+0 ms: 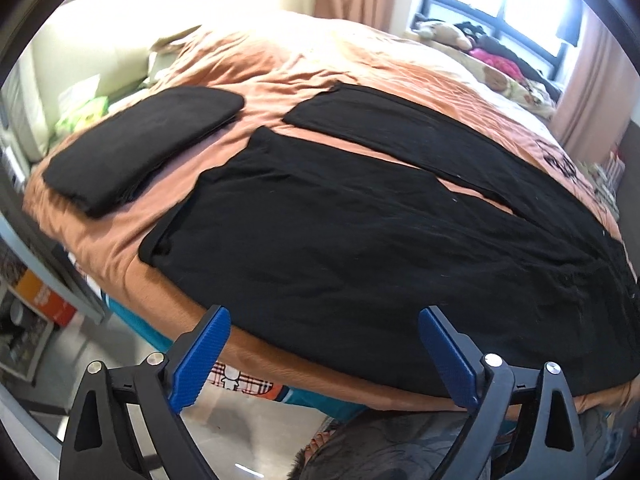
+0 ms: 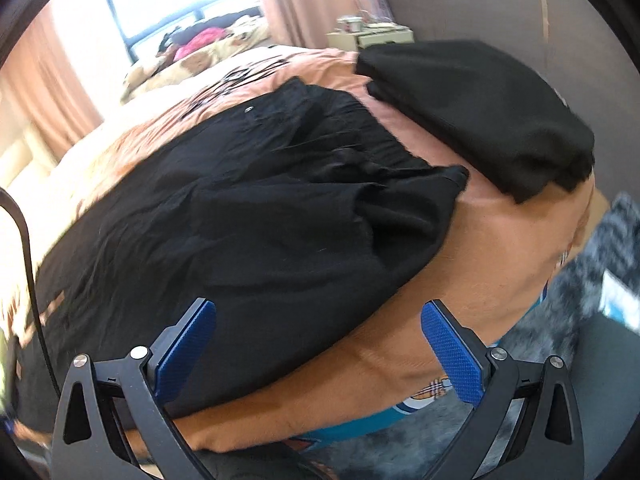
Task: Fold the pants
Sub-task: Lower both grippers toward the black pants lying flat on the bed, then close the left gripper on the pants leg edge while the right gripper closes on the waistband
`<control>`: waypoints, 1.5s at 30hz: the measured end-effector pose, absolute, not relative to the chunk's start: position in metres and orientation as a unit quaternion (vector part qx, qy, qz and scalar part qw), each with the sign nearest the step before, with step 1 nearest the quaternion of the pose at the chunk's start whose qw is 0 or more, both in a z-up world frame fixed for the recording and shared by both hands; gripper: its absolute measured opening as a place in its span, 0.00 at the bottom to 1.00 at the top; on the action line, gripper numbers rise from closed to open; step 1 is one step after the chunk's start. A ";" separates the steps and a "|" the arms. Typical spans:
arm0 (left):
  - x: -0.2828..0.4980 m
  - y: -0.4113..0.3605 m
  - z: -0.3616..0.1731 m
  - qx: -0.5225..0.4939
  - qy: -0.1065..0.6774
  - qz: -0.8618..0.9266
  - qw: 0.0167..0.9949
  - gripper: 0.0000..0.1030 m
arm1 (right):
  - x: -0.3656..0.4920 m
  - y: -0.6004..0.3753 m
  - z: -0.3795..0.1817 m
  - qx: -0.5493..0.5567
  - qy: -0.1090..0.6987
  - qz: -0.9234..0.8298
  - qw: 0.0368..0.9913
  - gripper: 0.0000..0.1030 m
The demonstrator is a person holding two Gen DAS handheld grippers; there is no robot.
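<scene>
Left wrist view: black pants (image 1: 360, 232) spread flat on the orange bedspread (image 1: 304, 64), legs reaching away toward the window (image 1: 500, 4), split by a thin strip of orange. Near hem of the pants running close along the bedspread's near edge, just beyond the left gripper (image 1: 324, 356). Left of the pants, apart from them, a folded black stack (image 1: 140, 144) near the bedspread's left edge; bare orange beyond both toward the window. Left gripper poised off the near edge, above the floor, blue fingers (image 1: 200, 364) spread wide, holding nothing. Right wrist view: waistband end of the pants (image 2: 256, 216) bunched and creased, its corner lying short of the bedspread (image 2: 480, 240) edge. Right of the pants, separated by an orange gap, a second folded black pile (image 2: 480, 116). Open bedspread between the pants and the near edge. Right gripper (image 2: 318, 352) hovering at that edge, tilted, fingers (image 2: 452, 356) wide apart and empty.
</scene>
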State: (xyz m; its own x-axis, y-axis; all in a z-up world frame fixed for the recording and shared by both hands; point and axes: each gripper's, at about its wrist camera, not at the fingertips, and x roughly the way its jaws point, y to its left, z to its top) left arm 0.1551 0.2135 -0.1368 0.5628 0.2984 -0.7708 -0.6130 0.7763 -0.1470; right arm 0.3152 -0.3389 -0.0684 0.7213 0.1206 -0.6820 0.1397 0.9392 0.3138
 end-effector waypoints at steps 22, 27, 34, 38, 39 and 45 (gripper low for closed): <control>0.106 0.285 -0.174 -0.378 0.328 0.279 0.820 0.64 | 0.339 -0.393 -0.088 0.286 0.369 0.032 0.884 0.22; 0.111 0.300 -0.178 -0.388 0.319 0.285 0.817 0.54 | 0.334 -0.396 -0.088 0.290 0.366 0.036 0.883 0.18; 0.119 0.327 -0.178 -0.402 0.313 0.294 0.808 0.54 | 0.333 -0.395 -0.095 0.302 0.380 0.035 0.873 0.19; 0.117 0.340 -0.182 -0.424 0.298 0.290 0.805 0.49 | 0.335 -0.400 -0.099 0.307 0.399 0.035 0.863 0.29; 0.116 0.344 -0.182 -0.429 0.294 0.289 0.803 0.45 | 0.334 -0.401 -0.099 0.308 0.400 0.035 0.863 0.30; 0.114 0.351 -0.171 -0.426 0.277 0.290 0.811 0.11 | 0.322 -0.410 -0.080 0.297 0.398 0.044 0.867 0.45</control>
State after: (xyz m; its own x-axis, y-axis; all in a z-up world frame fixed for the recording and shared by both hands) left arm 0.1136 0.3515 -0.1709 0.6777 0.2340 -0.6971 -0.7071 0.4678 -0.5303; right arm 0.3216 -0.4096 -0.0799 0.6787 0.3128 -0.6645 0.1599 0.8202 0.5493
